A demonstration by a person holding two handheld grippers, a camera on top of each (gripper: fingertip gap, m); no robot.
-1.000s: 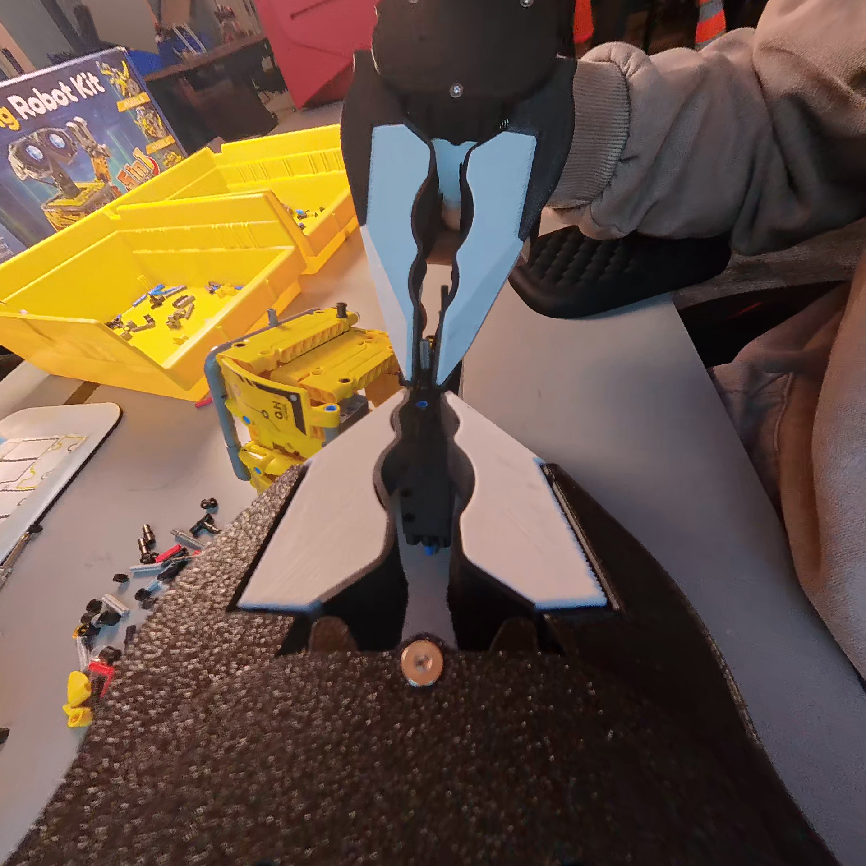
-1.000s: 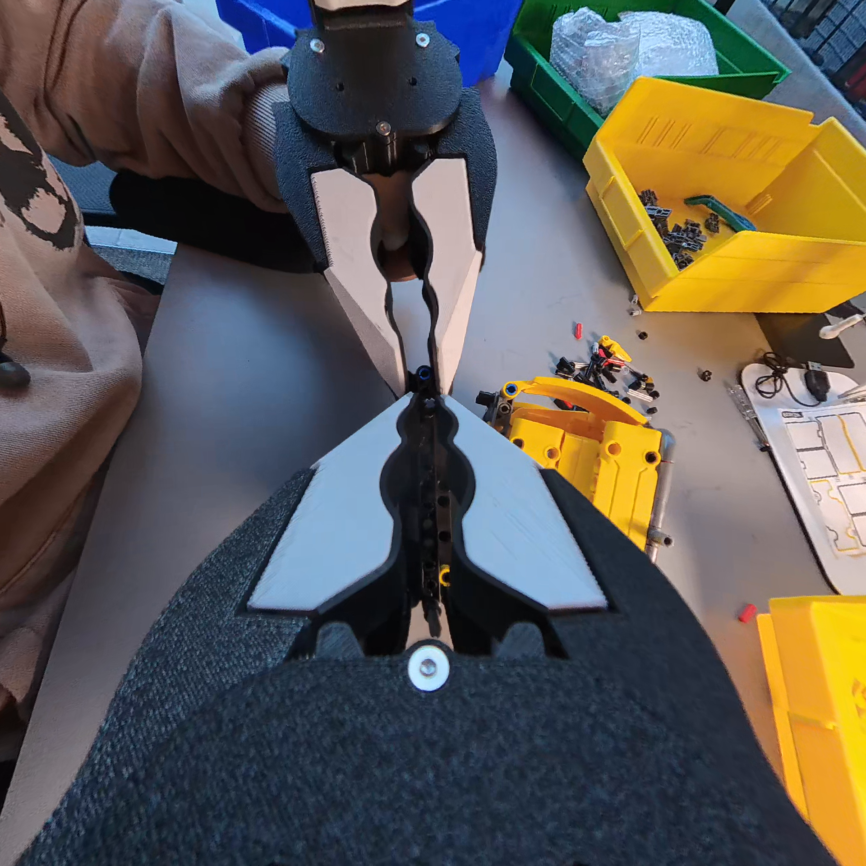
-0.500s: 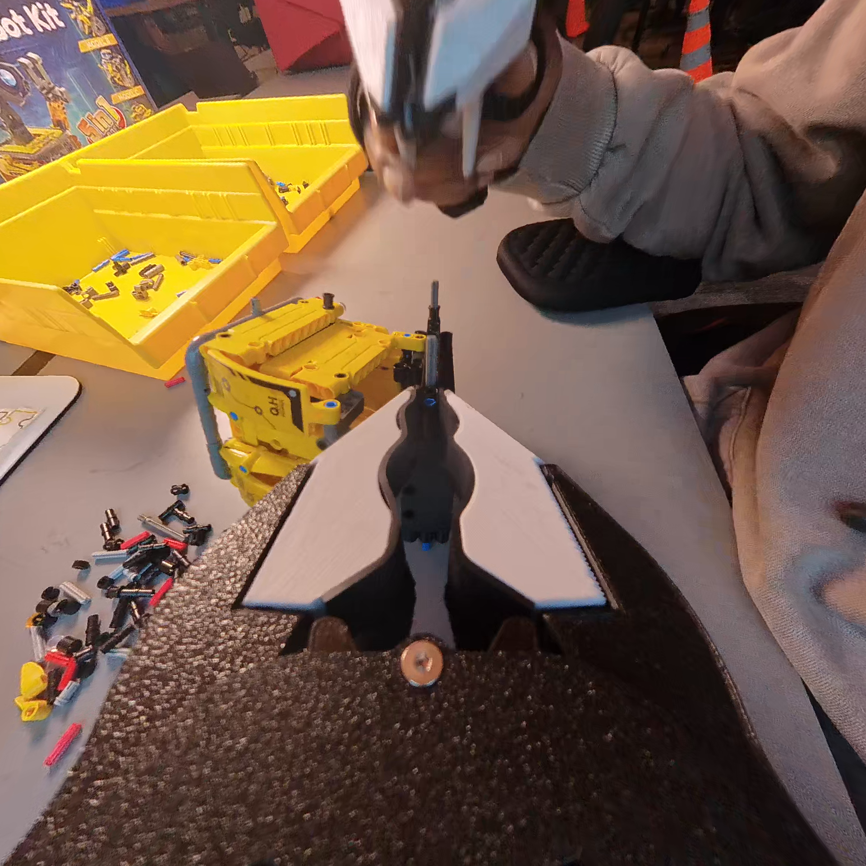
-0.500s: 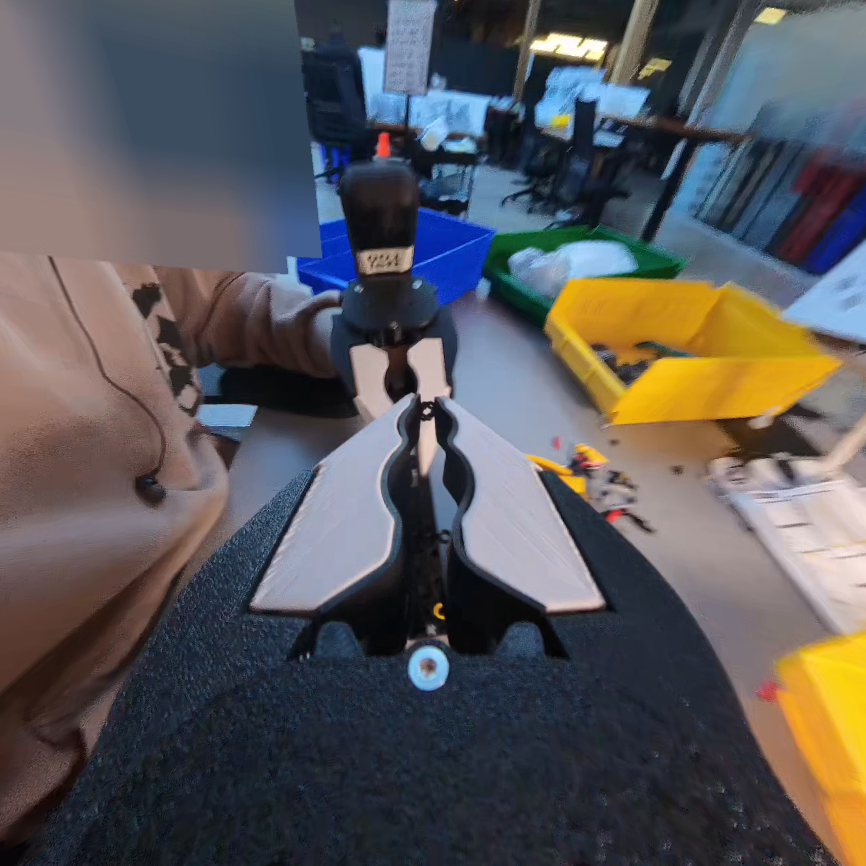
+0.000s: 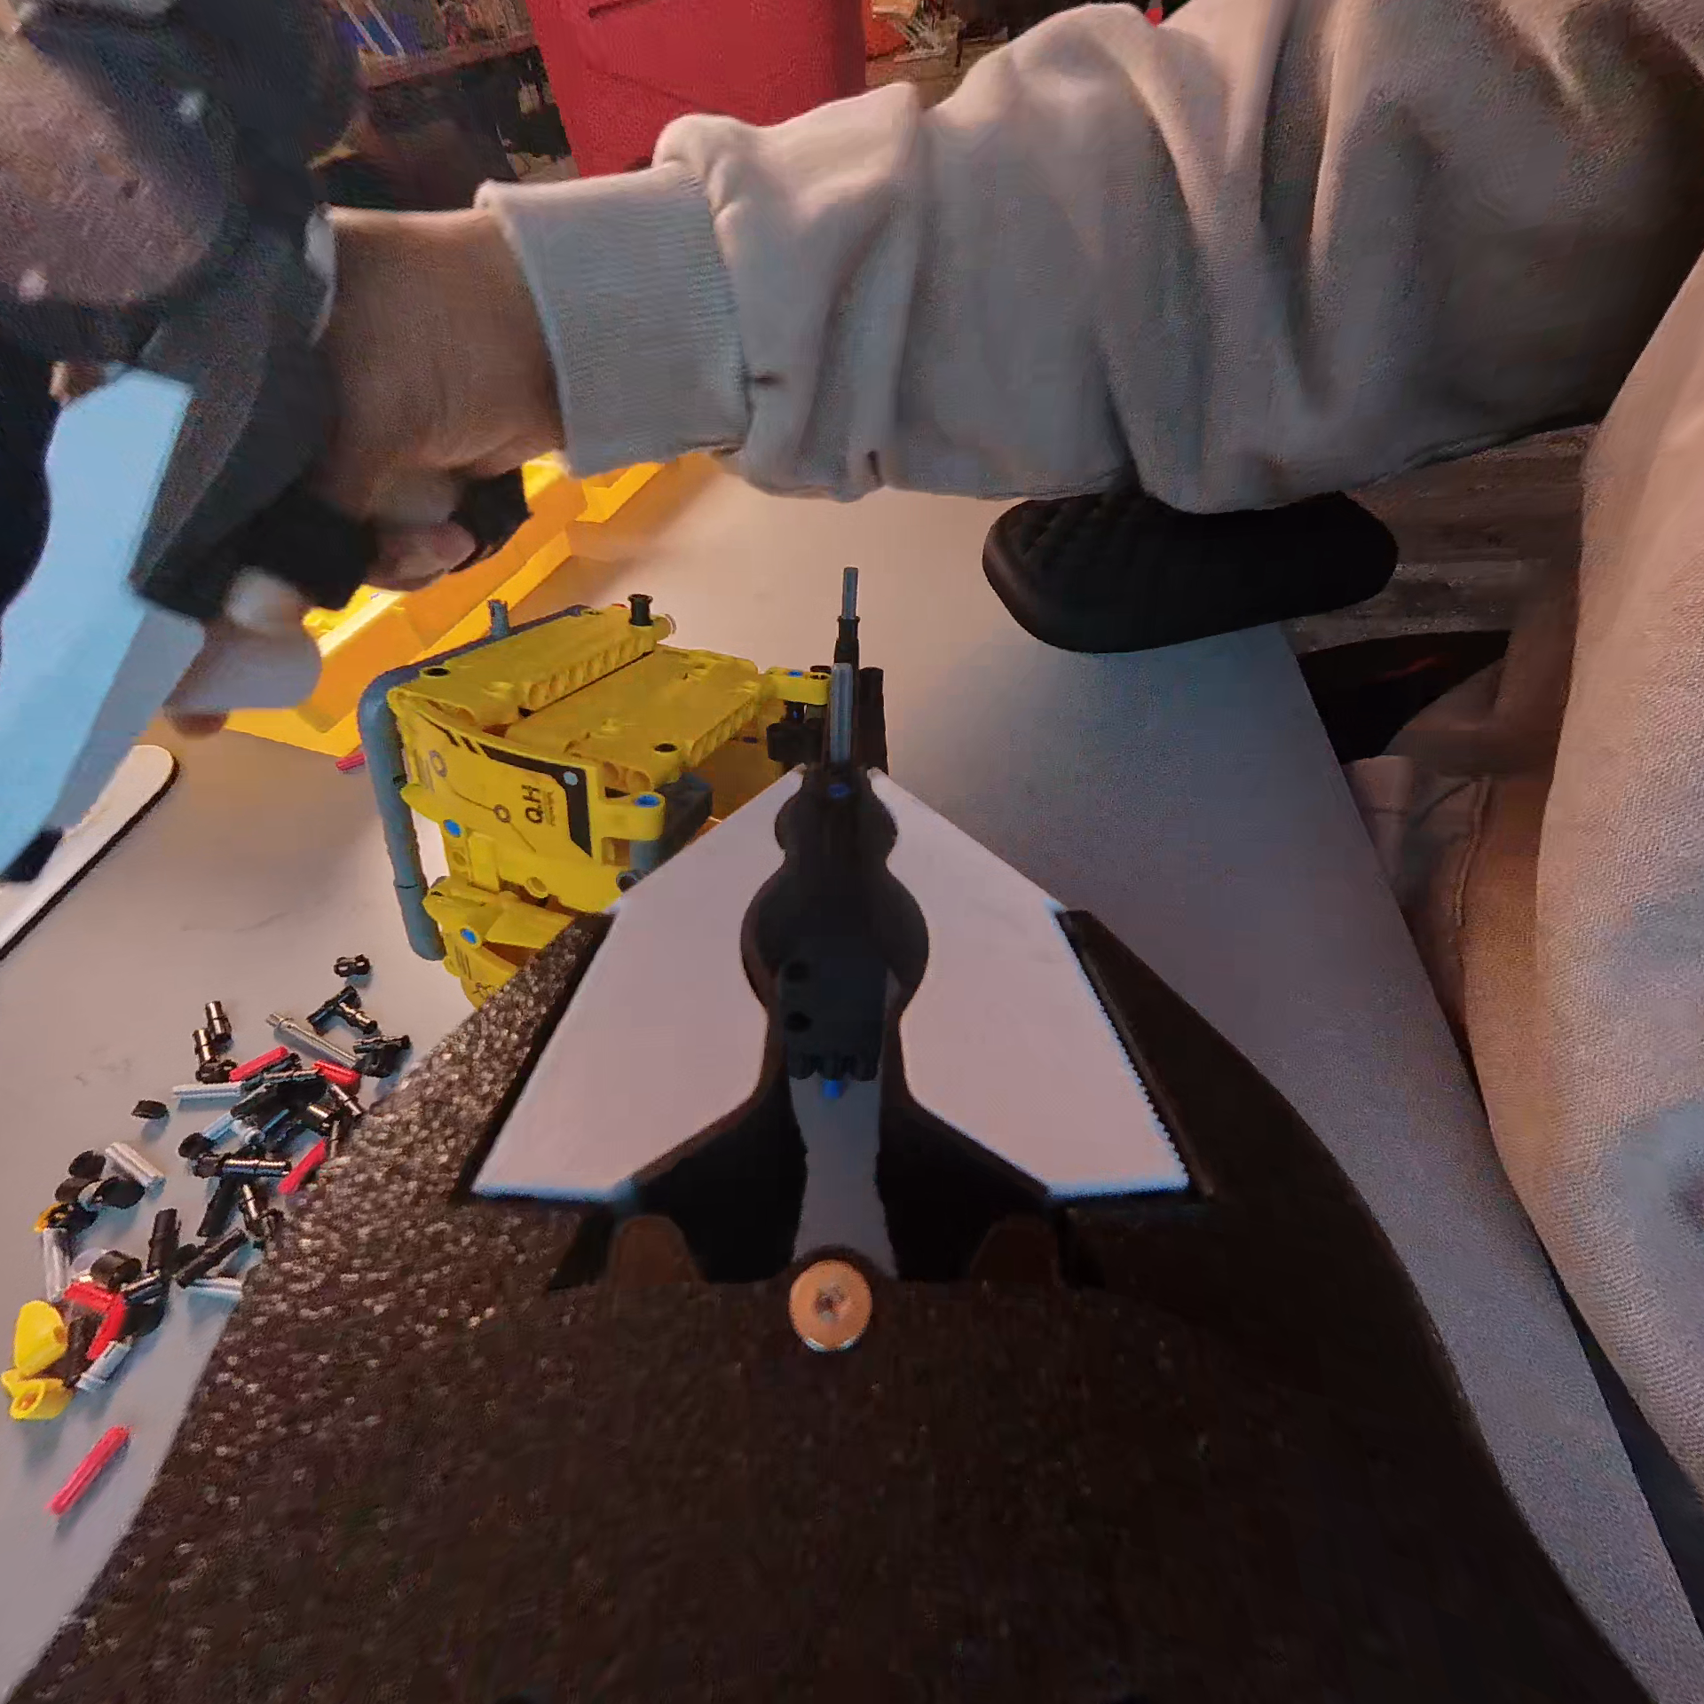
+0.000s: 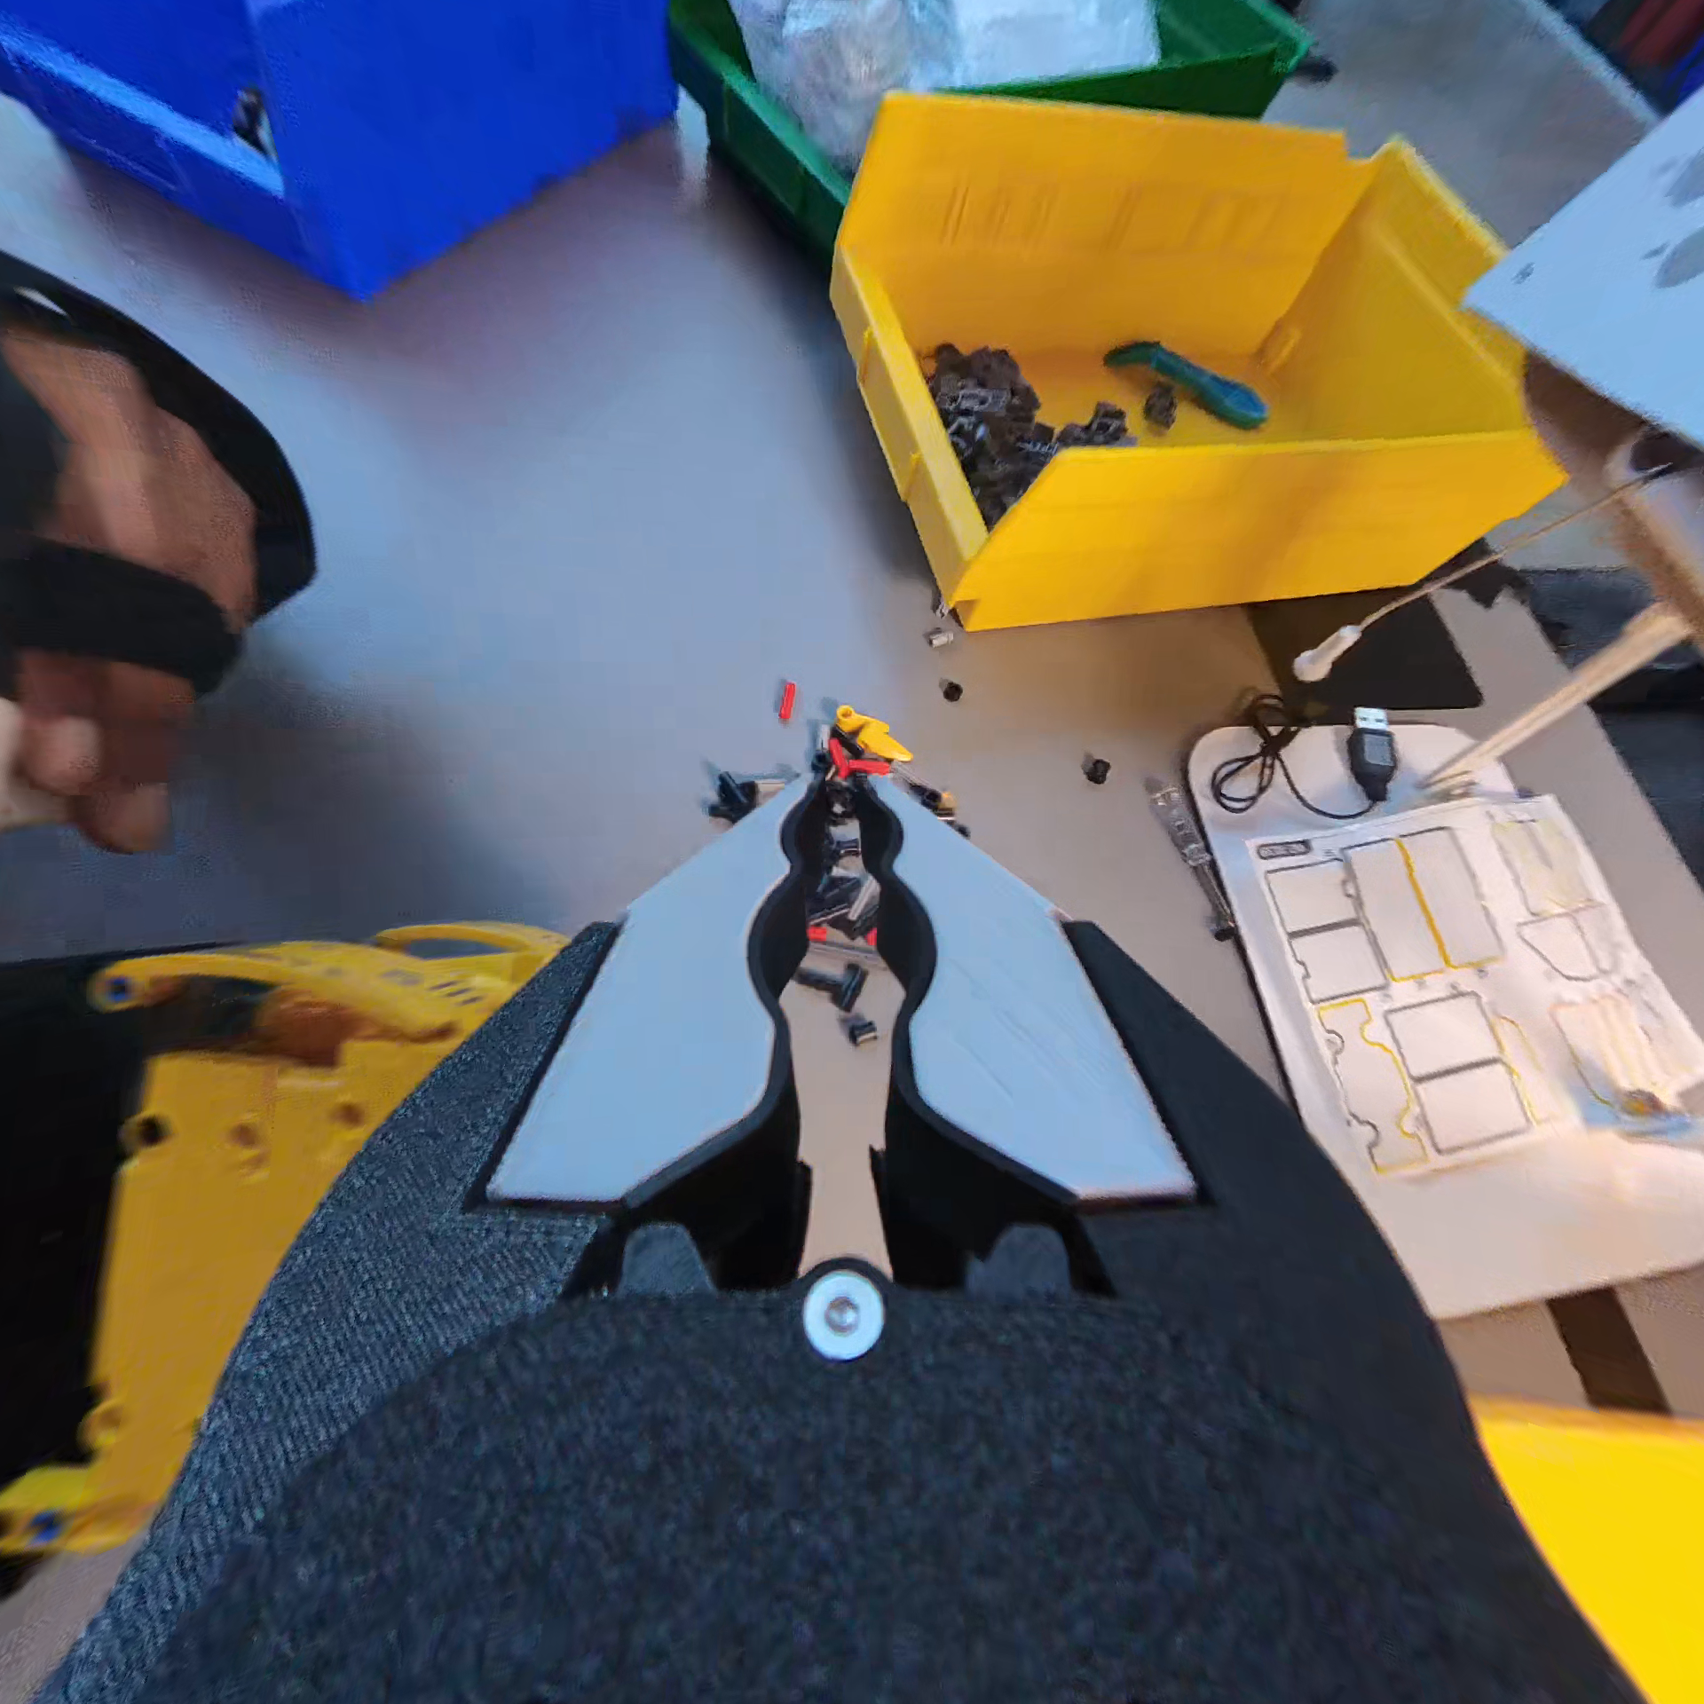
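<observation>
The left gripper (image 5: 834, 784) is clenched on one black beam assembly (image 5: 830, 996), whose grey axle (image 5: 844, 701) sticks out forward past the fingertips. Just beyond the tips and a little to their left stands one yellow brick-built model (image 5: 553, 775) on the grey table (image 5: 1106, 830). Left of this gripper's body lies a loose scatter of small black, red and grey pins (image 5: 249, 1116), too many and too tangled to count, with one red pin (image 5: 88, 1466) lying apart nearer the camera. Ahead and above, a person's hand (image 5: 415, 387) in a beige sleeve (image 5: 1014, 277) grips the other tool, blurred at the upper left. One black armrest pad (image 5: 1189, 572) sits ahead to the right.

The right gripper (image 6: 844, 784) holds nothing; its jaws stand slightly parted, with the table and small pins (image 6: 844, 922) showing in the gap between the fingers. Ahead of it to the right is one yellow bin (image 6: 1199, 535) holding dark parts and one green tool (image 6: 1189, 383). Farther ahead are one blue bin (image 6: 369, 138) and one green bin (image 6: 765, 138). To its right lies one printed sheet (image 6: 1438, 977), with one black cable (image 6: 1291, 775) at its far end. The yellow model shows blurred at its left.
</observation>
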